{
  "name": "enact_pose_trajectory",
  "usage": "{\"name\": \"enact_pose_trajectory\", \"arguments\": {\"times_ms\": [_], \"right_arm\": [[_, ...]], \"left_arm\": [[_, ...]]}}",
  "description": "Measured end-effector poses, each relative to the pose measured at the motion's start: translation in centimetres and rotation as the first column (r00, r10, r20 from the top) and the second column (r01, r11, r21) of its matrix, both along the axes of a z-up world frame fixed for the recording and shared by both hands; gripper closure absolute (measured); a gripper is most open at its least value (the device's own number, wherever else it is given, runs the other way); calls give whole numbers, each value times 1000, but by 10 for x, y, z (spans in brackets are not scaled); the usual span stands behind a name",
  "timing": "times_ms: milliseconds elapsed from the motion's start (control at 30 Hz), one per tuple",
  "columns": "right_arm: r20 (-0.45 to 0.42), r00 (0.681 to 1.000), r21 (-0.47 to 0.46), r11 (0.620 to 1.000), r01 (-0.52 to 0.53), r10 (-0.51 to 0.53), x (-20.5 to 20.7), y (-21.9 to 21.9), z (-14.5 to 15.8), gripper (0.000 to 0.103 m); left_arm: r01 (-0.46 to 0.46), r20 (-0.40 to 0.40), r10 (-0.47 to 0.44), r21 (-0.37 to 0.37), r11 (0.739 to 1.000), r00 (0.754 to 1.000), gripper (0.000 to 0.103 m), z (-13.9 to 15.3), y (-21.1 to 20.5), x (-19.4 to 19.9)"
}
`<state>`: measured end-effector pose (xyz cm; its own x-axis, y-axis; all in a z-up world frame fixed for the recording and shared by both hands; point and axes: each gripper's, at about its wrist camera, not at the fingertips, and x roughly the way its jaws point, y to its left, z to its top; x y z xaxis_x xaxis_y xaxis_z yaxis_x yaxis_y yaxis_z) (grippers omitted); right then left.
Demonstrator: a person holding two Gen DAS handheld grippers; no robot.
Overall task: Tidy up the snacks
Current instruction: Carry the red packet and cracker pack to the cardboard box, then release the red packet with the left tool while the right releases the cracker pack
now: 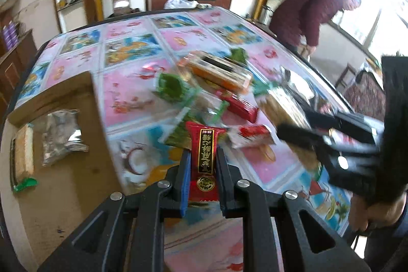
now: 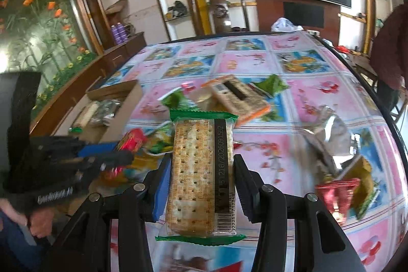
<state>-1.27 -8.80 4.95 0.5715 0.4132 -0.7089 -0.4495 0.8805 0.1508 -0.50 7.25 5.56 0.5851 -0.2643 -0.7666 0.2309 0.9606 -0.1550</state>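
My left gripper (image 1: 203, 154) is shut on a red candy packet (image 1: 204, 157) with gold lettering, held above the table. My right gripper (image 2: 202, 165) is shut on a cracker pack (image 2: 201, 177) with green ends. A cardboard box (image 1: 63, 98) at the left holds a cracker pack (image 1: 24, 152) and a silver packet (image 1: 60, 137); it also shows in the right wrist view (image 2: 117, 93). A pile of snacks (image 1: 219, 83) lies mid-table: an orange cracker pack, green packets, red bars. The right gripper appears blurred at the right of the left wrist view (image 1: 313, 129).
The table has a pink and blue patterned cloth (image 1: 132, 42). A silver packet (image 2: 329, 134) and a red wrapper (image 2: 336, 193) lie at the right. A person in a maroon jacket (image 1: 311, 14) bends beyond the far right edge. A white bag (image 2: 284, 24) sits at the far edge.
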Motion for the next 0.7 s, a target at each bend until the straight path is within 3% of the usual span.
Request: {"name": "enact_pose_trajectory", "arguments": {"times_ms": [267,400,500,700], "right_arm": [[-28,991,46,991,-129,130,-17,50,10,53],[-50,976,61,976,-207,210,-24,82,13,52],[-73,959,72,961,-269,274,-28,110,12,52],[-133,924,61,934,-353,358,-31,163,-7,52]], "left_arm": [[-197,12,198,-58,979,980,86,15,75,4],[-322,-18,321,-56,945,947,86,9,119,8],[-397,-44,396,-12,918,917,86,0,146,11],[-470,-95,470,25,882,877,85,-15,171,12]]}}
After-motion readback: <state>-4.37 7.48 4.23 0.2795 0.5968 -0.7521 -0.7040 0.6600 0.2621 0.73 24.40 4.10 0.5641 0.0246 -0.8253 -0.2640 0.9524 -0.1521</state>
